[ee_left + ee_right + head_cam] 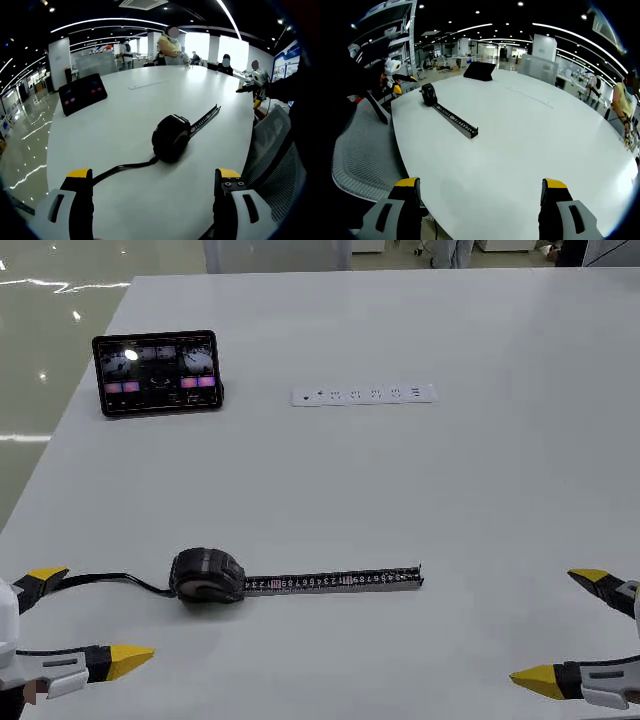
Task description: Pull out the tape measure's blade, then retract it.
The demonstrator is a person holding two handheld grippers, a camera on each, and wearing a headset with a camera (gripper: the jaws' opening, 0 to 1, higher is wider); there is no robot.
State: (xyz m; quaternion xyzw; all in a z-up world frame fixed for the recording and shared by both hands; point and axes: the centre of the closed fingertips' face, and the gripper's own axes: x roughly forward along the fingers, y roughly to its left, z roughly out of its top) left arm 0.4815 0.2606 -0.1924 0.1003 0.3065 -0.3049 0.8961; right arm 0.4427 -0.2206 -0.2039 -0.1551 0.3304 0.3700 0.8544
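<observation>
Nearest the camera, the left gripper and the right gripper are hovering low over the near edge of the white table, both with jaws spread wide and holding nothing. Between them, closer to the left one, the tape measure is lying on the table with its blade already drawn out flat toward the right and its black strap trailing off to the left. So the pulling looks done and the retracting is waiting; the next move is probably calling for one gripper to steady the case while the blade is being let back in. A tablet and a power strip are sitting well apart at the far side, and nothing is blocking the reach.
</observation>
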